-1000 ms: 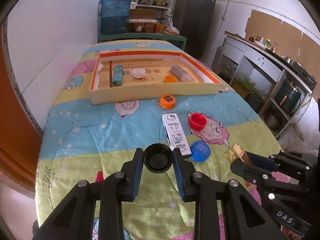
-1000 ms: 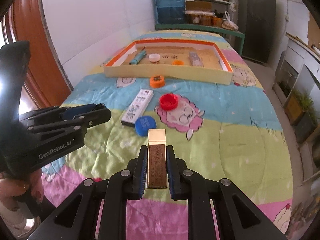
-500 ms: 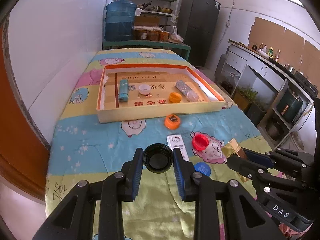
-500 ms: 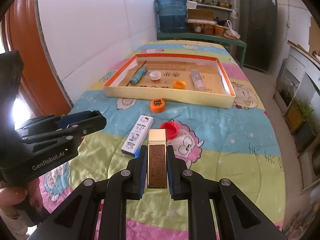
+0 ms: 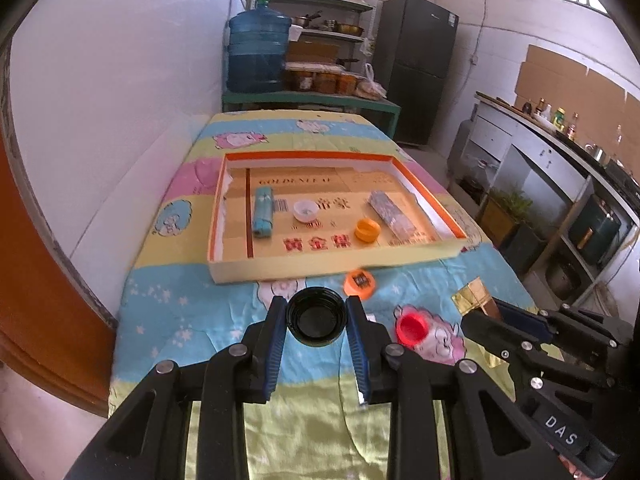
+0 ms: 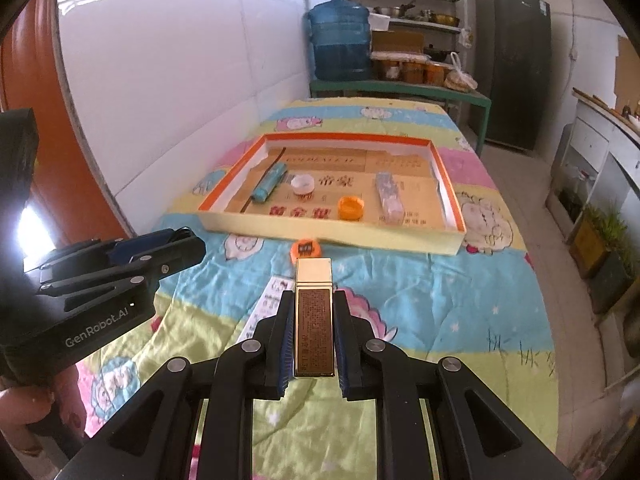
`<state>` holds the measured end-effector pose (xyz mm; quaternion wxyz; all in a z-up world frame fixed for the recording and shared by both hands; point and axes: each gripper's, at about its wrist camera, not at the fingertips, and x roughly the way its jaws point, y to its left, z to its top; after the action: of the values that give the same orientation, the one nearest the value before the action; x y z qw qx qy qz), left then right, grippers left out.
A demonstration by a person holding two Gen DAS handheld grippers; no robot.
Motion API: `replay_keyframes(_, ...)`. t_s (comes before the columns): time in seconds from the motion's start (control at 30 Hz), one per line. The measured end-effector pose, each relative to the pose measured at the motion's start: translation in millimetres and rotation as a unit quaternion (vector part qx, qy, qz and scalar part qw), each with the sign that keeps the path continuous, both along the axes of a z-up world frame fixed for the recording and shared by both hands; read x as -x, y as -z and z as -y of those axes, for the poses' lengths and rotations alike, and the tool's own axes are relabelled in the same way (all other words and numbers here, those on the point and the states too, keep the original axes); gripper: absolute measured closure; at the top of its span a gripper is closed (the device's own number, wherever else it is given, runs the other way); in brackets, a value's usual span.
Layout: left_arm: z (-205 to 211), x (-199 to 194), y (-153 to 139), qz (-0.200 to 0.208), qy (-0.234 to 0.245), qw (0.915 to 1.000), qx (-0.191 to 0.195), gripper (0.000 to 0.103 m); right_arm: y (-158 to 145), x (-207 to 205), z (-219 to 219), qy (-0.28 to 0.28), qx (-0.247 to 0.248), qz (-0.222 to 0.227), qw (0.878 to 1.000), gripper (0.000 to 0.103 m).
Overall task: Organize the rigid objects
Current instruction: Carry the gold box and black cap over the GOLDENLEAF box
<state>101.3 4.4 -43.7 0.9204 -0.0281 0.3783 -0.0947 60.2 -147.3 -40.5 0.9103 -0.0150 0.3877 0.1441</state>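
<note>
My left gripper (image 5: 316, 322) is clamped on a round black plastic cap (image 5: 316, 316), open side facing the lens, low in the centre of the left wrist view, a blue pad pressed to each side of it. My right gripper (image 6: 313, 330) is clenched on a slim gold rectangular box (image 6: 313, 316) with a brown printed label, which stands lengthwise between the blue pads at lower centre of the right wrist view, its plain gold end poking out past the fingertips.

Both loads hang above the cartoon-print quilt (image 6: 440, 300) in blue, yellow and pink stripes. Up the middle of each frame sits the shallow cardboard tray with an orange rim (image 5: 320, 268). Inside it: a teal rolled packet (image 5: 262, 216) at the left, a small white cap (image 5: 306, 210) near the middle, an orange bottle cap (image 5: 368, 230) right of that, and a silvery wrapped bar (image 5: 390, 214) farther right.

Outside the tray, an orange round lid with a dark sticker (image 5: 359, 283) lies just beside the near wall. A red cap (image 5: 412, 328) rests on the quilt at lower right of the left view. A white printed carton (image 6: 266, 308) peeks out left of my right fingers.
</note>
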Motion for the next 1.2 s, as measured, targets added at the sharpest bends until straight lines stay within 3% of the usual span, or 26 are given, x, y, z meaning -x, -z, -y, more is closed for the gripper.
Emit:
replay_keyframes(0.4,-2,-27,-15,0.008,-0.032,0.9994,-0.008,0.073,-10,-25,0,0.002,-0.003,0.011,1.000,0.085)
replay_keyframes(1.2,14,-79,-31,0.025,-0.031,0.9990,-0.020,0.073,-30,-80,7,0.007,-0.007,0.038,0.999,0.085)
